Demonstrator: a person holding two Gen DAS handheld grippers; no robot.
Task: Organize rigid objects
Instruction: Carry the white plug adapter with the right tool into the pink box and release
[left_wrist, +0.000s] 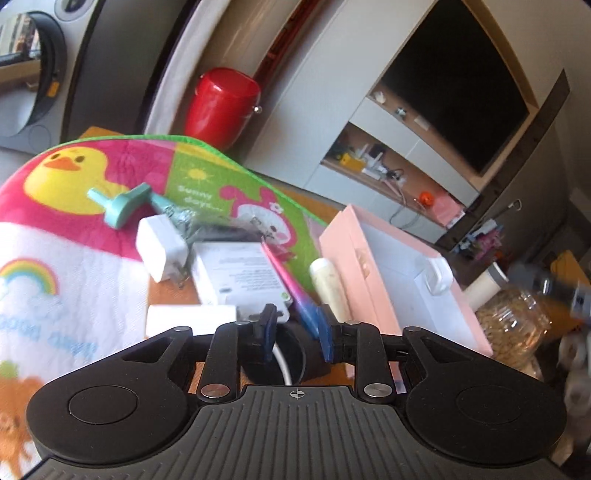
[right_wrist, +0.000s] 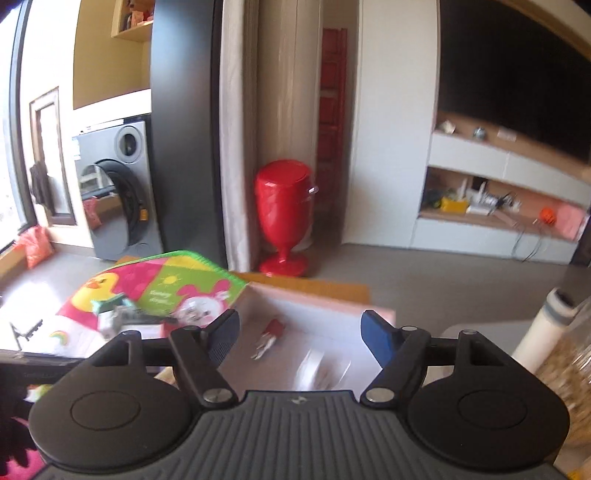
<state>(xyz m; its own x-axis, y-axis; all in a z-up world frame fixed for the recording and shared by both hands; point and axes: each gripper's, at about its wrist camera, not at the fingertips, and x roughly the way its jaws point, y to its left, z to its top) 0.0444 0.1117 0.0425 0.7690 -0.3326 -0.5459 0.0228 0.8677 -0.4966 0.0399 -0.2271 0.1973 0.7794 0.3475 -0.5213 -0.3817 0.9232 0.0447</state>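
My left gripper (left_wrist: 297, 332) is closed around a black round object with a white cable (left_wrist: 284, 356), low over the table. Ahead of it lie a white charger (left_wrist: 160, 247), a white flat box with print (left_wrist: 240, 277), a white block (left_wrist: 190, 319), a pink-blue pen (left_wrist: 291, 291), a cream tube (left_wrist: 328, 284) and a teal part (left_wrist: 123, 205). A pink box with a white inside (left_wrist: 395, 273) stands to its right. My right gripper (right_wrist: 299, 338) is open and empty above that pink box (right_wrist: 314, 317), which holds a small red item (right_wrist: 271, 332) and a blurred white item (right_wrist: 314, 365).
A colourful cartoon cloth (left_wrist: 74, 221) covers the table's left part; it also shows in the right wrist view (right_wrist: 159, 288). A clear jar of grains (left_wrist: 513, 321) with a white bottle stands right of the box. A red bin (right_wrist: 284, 214) stands on the floor behind.
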